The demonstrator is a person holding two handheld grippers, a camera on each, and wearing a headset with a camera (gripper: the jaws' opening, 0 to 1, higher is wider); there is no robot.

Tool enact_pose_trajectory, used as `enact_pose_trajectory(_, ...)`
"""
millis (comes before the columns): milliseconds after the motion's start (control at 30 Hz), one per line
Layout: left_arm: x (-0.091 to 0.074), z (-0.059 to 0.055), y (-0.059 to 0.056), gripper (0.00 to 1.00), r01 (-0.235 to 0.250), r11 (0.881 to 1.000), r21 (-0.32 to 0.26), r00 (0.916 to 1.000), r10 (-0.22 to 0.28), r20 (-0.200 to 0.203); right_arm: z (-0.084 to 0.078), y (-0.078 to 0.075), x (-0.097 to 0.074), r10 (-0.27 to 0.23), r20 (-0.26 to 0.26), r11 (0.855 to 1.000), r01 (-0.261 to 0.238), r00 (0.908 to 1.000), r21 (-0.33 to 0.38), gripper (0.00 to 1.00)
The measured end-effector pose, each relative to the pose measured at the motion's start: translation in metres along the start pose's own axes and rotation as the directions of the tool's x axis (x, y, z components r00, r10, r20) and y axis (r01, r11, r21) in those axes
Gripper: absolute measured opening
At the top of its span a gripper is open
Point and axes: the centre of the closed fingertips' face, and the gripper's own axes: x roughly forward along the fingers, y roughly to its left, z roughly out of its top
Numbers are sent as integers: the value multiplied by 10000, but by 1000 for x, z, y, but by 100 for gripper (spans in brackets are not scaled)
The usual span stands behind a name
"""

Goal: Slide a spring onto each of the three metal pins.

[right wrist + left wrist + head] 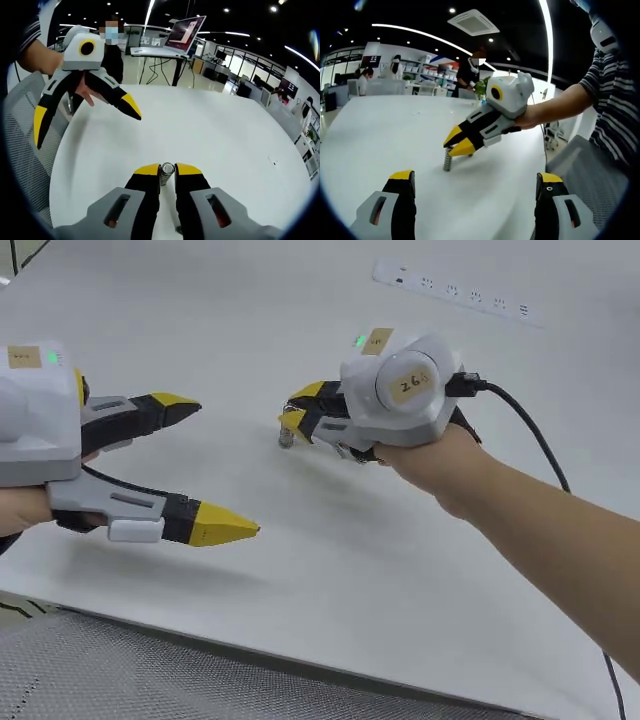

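Nearest, left gripper (225, 468) hangs wide and empty, while right gripper (293, 412) pinches a spring (286, 438) upright on the white table (350, 570), apparently the pickup step; next it needs lifting and lining up over a pin.

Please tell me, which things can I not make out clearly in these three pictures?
1. Head view: the spring is too small to count its coils; the right gripper covers its top.
2. Left gripper view: the coils hide whatever stands inside the spring.
3. Right gripper view: the jaw tips cover the spring's sides.
4. Head view: the bottom edge cuts off the cable.
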Motion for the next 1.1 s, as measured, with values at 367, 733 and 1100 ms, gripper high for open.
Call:
enact_pose_trajectory(367, -1, 0, 1, 97, -52, 10000, -37, 10000, 52, -11, -3, 6, 0, 110, -112, 9998, -108, 9999, 157, 8)
enact_pose_trajectory(733, 2, 10, 4, 97, -96, 10000, 16, 9999, 96, 135, 10, 2, -8, -37, 313, 9978, 16, 9995, 668, 16)
enact_pose_trajectory(1100, 6, 25, 8, 97, -115, 9999, 123, 9997, 112, 223, 14, -1, -37, -420, 1338, 9823, 164, 9901, 1867, 33)
